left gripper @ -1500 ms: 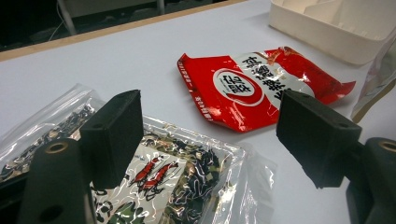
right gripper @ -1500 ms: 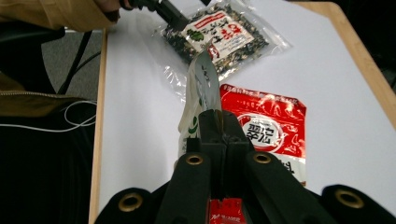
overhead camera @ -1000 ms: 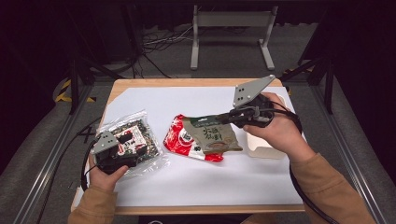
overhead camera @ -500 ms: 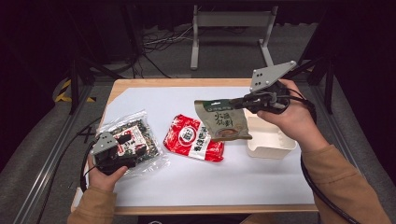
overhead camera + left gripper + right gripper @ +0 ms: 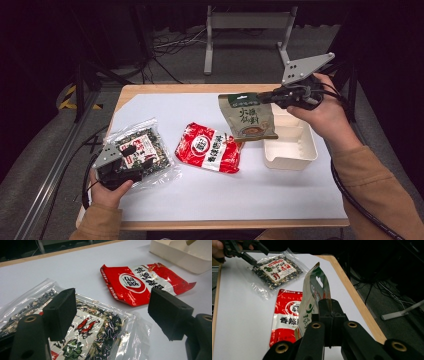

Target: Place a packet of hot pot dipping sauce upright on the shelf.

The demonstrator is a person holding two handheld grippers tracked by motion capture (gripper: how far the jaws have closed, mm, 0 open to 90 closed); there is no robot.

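- Your right gripper (image 5: 265,96) is clamped on the top edge of the green-and-tan snack pouch (image 5: 248,116), which hangs clear of the worktop (image 5: 165,107) at about 1 o'clock from the centre, its lower edge over the left rim of the white tray (image 5: 300,157).
- The pinch takes only a thin strip near the pouch's top corner, as the right gripper view (image 5: 328,322) shows; a quick swing could let the slick film slide out and drop the pouch onto the red noodle packet (image 5: 210,147) or short of the tray.
- The hanging pouch sways edge-on; lowered too soon, its bottom corner could catch the tray's near wall and fold instead of going in.
- Your left gripper (image 5: 127,160) hovers with jaws spread over the clear seaweed packet (image 5: 145,150) at 8 o'clock, gripping nothing; the left gripper view (image 5: 112,315) shows both pads above the film.
- That packet sits near the worktop's left edge; a careless push toward 9 o'clock could send it over.
- Open room lies at 6 o'clock, on the bare white sheet in front of the noodle packet, and at 11 o'clock toward the far edge.
- The tray stands close to the right edge at 3 o'clock, leaving little margin beyond it.
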